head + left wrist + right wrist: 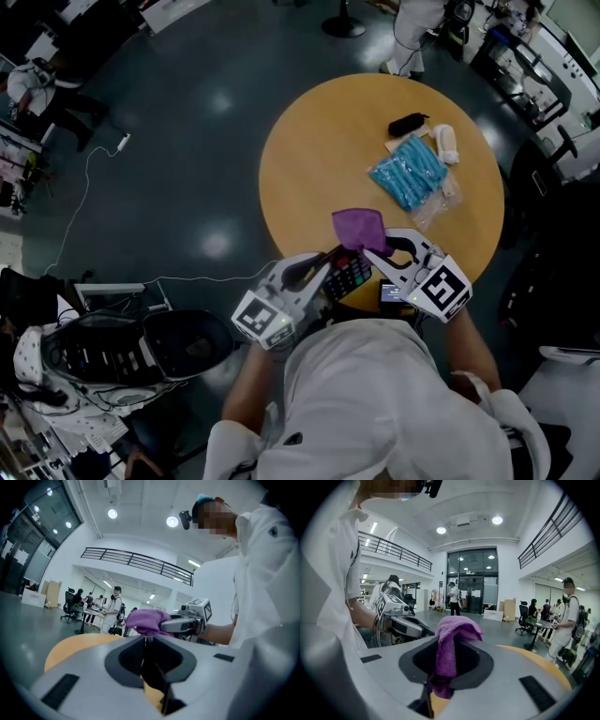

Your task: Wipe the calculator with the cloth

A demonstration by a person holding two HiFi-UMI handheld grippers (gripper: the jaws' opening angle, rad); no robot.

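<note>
Dark calculator (349, 274) clamped in the left gripper (326, 265) above the wooden table's (309, 159) near edge. Purple cloth (359, 228) pinched in the right gripper (373, 246), slightly further in over that edge. Judged mid-wipe. Next: drag the cloth across the keys with the calculator steady.

Head view overhead; gripper views level, sharing cloth (358, 230).

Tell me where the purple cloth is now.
In the head view, the purple cloth is clamped in the right gripper at the table's near edge, next to the calculator.
</note>
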